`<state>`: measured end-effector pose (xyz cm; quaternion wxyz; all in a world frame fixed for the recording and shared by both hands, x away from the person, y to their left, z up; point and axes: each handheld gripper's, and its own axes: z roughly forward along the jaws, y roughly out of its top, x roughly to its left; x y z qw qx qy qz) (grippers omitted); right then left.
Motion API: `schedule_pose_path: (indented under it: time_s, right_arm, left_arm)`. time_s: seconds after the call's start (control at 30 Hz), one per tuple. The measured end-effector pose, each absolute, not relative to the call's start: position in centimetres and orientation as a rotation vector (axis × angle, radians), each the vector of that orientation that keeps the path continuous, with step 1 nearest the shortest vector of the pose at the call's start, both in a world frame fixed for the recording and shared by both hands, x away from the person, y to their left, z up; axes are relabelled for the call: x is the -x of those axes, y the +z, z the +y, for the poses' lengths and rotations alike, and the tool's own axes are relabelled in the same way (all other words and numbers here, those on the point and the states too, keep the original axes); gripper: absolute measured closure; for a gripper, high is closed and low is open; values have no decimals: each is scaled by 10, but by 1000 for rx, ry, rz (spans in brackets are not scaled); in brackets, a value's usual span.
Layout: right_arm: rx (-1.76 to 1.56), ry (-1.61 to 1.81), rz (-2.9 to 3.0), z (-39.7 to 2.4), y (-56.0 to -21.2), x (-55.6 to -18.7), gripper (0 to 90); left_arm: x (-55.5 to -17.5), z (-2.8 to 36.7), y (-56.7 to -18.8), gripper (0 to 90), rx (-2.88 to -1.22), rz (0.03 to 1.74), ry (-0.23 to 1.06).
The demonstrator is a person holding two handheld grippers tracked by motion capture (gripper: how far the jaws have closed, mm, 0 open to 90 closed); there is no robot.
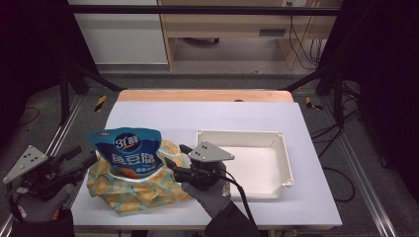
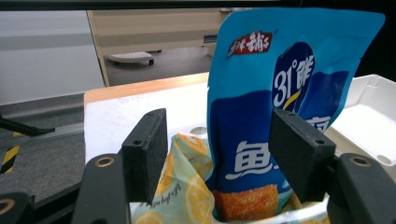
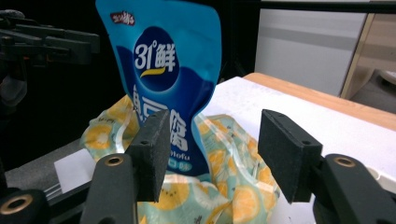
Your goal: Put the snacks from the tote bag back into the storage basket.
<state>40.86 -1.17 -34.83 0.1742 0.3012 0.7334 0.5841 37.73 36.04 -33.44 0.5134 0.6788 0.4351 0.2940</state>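
A blue snack pouch (image 1: 126, 150) stands upright inside a crumpled bag with a lemon print (image 1: 143, 190) at the front left of the white table cover. My left gripper (image 1: 89, 160) is at the bag's left side. In the left gripper view its jaws (image 2: 224, 135) stand open, with the pouch (image 2: 280, 56) and the bag's rim (image 2: 187, 186) just beyond them. My right gripper (image 1: 175, 155) is at the bag's right side. Its jaws (image 3: 212, 140) are open too, facing the pouch (image 3: 163, 56) and the bag (image 3: 233, 154). Neither gripper's pads press on anything.
A shallow white tray (image 1: 284, 163) lies to the right of the bag, close behind my right hand; its near corner (image 2: 373, 93) appears in the left gripper view. A wooden strip (image 1: 205, 95) runs along the table's far edge. The left gripper (image 3: 51, 44) is seen across the bag.
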Motion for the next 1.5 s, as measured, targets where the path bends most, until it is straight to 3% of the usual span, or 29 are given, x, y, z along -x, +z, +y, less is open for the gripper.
schedule_pose_path:
  time_s: [0.8,1.0,1.23,1.5]
  right_arm:
    - [-822,1626,2084,19,-332,-430,513]
    - [-832,1599,2095,26,-334,-439,528]
    - [-844,1604,2104,28,-335,-446,561]
    - [-835,1590,2126,36,-336,-450,656]
  left_arm:
    - [-394,348,-322,421,-1623,1017,728]
    - [-398,348,-323,480,-1635,1021,724]
    - [-405,344,-323,615,-1648,1018,696]
    - [-407,346,-326,713,-1640,1014,687]
